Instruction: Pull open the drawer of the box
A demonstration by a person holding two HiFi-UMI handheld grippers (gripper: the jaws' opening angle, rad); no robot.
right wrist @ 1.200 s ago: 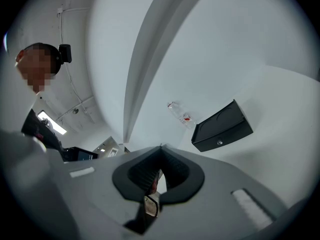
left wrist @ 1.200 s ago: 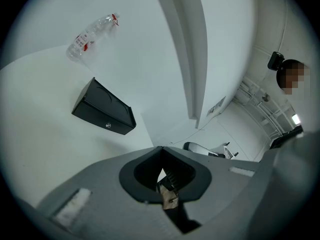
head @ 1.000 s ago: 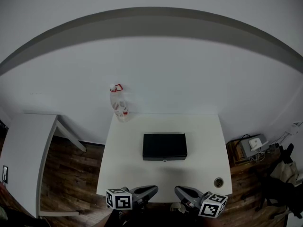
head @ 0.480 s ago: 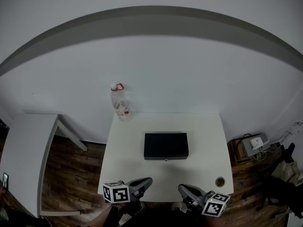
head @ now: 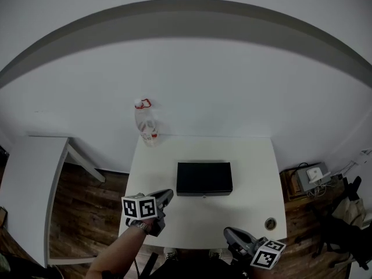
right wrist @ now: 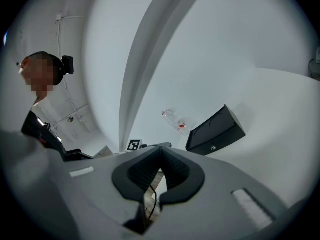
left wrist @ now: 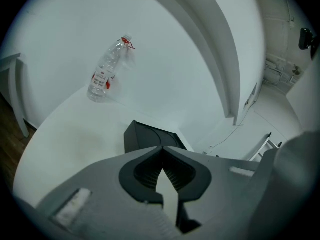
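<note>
A flat black box [head: 204, 178] lies in the middle of the white table [head: 250, 161], its drawer shut and a small knob [head: 203, 196] on the near face. My left gripper [head: 167, 194] is shut and empty above the table's near left part, short of the box [left wrist: 150, 136]. Off the near right edge, my right gripper [head: 228, 232] is also shut with nothing in it. In the right gripper view the box [right wrist: 215, 130] and its knob [right wrist: 213, 147] lie well ahead of the jaws.
A clear plastic bottle [head: 145, 124] with a red label stands at the table's far left corner. A round cable hole [head: 269, 223] sits near the front right corner. A second white table [head: 29, 179] stands to the left; boxes and cables [head: 311, 176] lie on the floor at right.
My left gripper has moved forward from the near edge to over the table, and the forearm now shows. The right gripper has slipped slightly back and to the right.
</note>
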